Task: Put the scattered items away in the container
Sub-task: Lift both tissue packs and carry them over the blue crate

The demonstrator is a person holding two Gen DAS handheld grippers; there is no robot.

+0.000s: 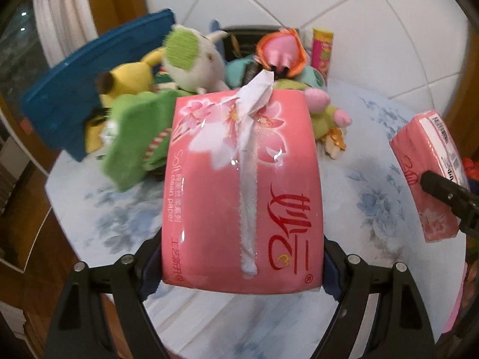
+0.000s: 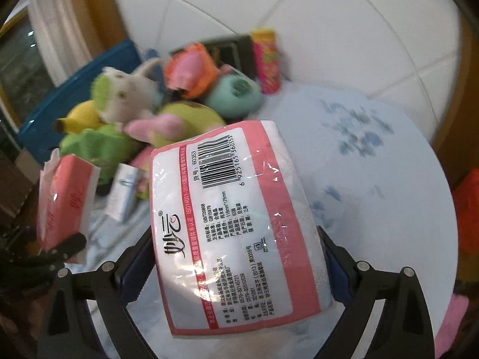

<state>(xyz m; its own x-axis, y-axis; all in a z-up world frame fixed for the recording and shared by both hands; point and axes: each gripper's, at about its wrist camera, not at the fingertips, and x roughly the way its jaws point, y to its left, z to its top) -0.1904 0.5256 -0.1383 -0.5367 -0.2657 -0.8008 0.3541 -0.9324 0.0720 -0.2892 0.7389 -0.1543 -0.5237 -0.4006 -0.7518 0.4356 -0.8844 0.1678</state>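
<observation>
A pink tissue pack (image 1: 239,161), printed face up with a white tissue poking from its slit, hangs above the table with my left gripper (image 1: 241,264) shut on its sides. Another pink tissue pack (image 2: 227,209), barcode label up, is clamped the same way in my right gripper (image 2: 236,269). Each view catches the other pack at its edge: the right-hand pack (image 1: 431,176) and the left-hand pack (image 2: 66,200). Beyond both stands the blue container (image 1: 60,89), heaped with plush toys (image 1: 191,59).
A round table with a blue-flowered cloth (image 1: 368,197) lies below. A green plush (image 1: 134,140) and a small white box (image 2: 125,194) lie by the heap. A pink and yellow tube (image 2: 266,59) and a dark box (image 2: 230,48) stand against the white tiled wall.
</observation>
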